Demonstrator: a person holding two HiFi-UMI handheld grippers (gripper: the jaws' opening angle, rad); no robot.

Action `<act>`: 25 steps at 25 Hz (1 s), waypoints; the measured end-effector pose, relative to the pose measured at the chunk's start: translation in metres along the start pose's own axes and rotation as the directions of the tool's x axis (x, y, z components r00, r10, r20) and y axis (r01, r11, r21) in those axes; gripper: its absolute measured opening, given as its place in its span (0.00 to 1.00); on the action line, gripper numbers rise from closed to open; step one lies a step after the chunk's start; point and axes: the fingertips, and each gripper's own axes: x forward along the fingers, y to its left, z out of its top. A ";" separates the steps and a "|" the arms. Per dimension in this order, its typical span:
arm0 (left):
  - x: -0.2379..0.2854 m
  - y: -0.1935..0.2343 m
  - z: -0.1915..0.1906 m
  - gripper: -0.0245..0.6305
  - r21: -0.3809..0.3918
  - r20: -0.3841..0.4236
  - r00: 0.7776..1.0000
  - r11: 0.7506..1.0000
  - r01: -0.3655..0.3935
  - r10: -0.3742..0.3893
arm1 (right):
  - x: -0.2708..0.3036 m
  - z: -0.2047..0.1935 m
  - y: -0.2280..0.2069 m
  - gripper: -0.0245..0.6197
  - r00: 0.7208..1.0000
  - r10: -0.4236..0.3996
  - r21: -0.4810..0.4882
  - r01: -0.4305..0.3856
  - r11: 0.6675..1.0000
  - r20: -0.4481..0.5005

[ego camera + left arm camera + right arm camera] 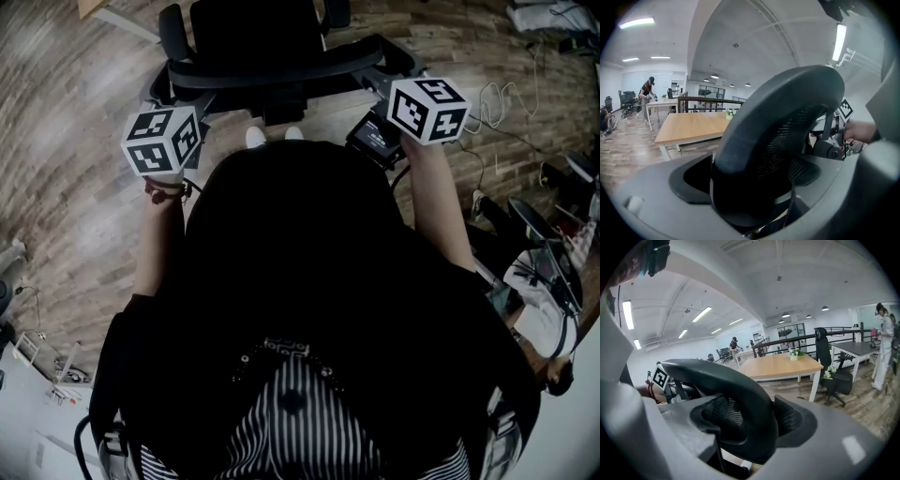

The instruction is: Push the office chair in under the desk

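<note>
A black mesh office chair stands in front of me on the wood floor, its back toward me. In the head view my left gripper is at the left end of the backrest's top rim and my right gripper at the right end. In the left gripper view the curved rim runs between the wide grey jaws of the left gripper. The right gripper likewise stands open astride the rim. Beyond the chair is a light wooden desk with white legs.
A second black chair stands at the desk's right end, with a person beside a darker table. Another person works at a far table on the left. Cables and bags lie on the floor to my right.
</note>
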 end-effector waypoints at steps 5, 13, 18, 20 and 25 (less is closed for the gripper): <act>0.008 -0.001 0.004 0.74 0.011 -0.008 0.999 0.999 0.041 -0.041 | 0.002 0.005 -0.003 0.50 1.000 -0.005 -0.009 0.005 1.000 -0.004; 0.013 0.009 0.001 0.74 0.018 0.002 0.999 0.999 0.045 -0.045 | 0.013 0.005 -0.003 0.49 0.999 -0.023 -0.025 0.023 0.999 -0.028; 0.018 0.016 0.004 0.74 0.028 0.024 0.999 0.998 0.048 -0.049 | 0.023 0.010 -0.005 0.49 0.999 -0.035 -0.018 0.035 0.999 -0.034; 0.023 0.025 0.005 0.74 0.028 0.022 0.999 0.998 0.048 -0.048 | 0.033 0.011 -0.006 0.48 0.998 -0.030 -0.015 0.029 0.999 -0.050; 0.046 0.050 0.019 0.74 0.045 0.027 0.998 0.998 0.049 -0.050 | 0.062 0.024 -0.015 0.48 0.996 -0.032 -0.014 0.031 0.999 -0.086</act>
